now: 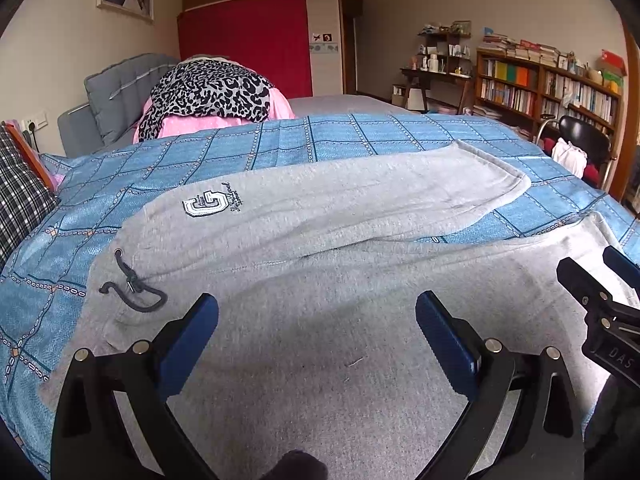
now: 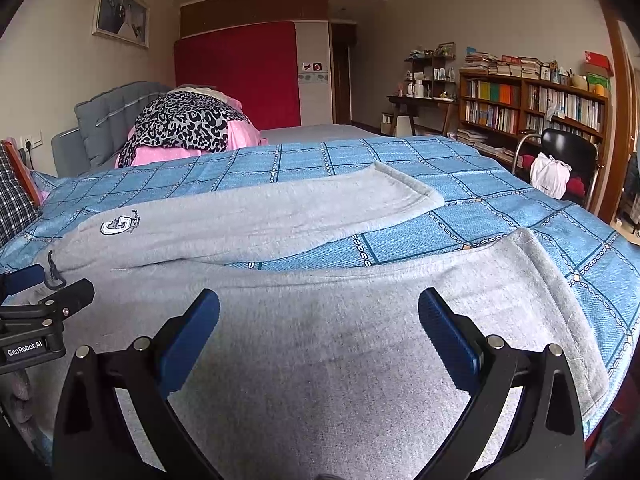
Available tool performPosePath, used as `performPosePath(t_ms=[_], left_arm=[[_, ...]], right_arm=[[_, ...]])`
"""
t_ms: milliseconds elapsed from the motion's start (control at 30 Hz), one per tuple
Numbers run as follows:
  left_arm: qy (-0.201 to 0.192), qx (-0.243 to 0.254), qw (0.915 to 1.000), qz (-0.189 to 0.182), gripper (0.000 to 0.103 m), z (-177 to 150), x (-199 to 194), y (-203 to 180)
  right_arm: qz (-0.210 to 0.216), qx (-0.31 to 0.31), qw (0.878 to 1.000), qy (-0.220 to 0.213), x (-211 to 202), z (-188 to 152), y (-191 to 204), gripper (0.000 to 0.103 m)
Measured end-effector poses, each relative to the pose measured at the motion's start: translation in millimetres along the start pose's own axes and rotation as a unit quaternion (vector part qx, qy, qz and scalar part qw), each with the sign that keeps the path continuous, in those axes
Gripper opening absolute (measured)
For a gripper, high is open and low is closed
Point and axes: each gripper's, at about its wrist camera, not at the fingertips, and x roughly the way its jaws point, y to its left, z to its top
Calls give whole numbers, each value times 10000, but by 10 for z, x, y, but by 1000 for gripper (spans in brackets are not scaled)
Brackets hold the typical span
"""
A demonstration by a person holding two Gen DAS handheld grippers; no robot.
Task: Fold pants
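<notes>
Grey sweatpants [image 1: 320, 216] lie flat on the blue checked bedspread [image 1: 280, 140], legs spread apart toward the right, waistband with a dark drawstring [image 1: 132, 284] at the left. My left gripper [image 1: 316, 312] is open and empty above the near leg by the waist. My right gripper [image 2: 320, 312] is open and empty above the same near leg [image 2: 340, 340], closer to its cuff [image 2: 560, 292]. The far leg [image 2: 260, 208] bears a logo patch [image 2: 116, 226]. Each gripper shows at the edge of the other's view.
A pile of leopard-print and pink bedding [image 1: 208, 96] sits at the head of the bed by a grey headboard [image 1: 116, 92]. A bookshelf [image 1: 548, 88] and a black chair [image 1: 580, 140] stand to the right. A plaid pillow [image 1: 20, 200] is at the left.
</notes>
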Motion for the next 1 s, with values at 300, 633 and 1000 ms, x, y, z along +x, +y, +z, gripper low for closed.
performPosePath(t_ms=[300, 633, 1000], left_arm=[[28, -14, 9999, 115, 98, 56, 81, 62], [78, 45, 9996, 249, 98, 96, 179, 130], [103, 203, 9992, 337, 98, 143, 268, 200]], right_arm=[[-8, 30, 9999, 116, 102, -5, -14, 100], [-22, 45, 9998, 216, 187, -11, -21, 100], [-111, -13, 9995, 300, 291, 36, -54, 100]])
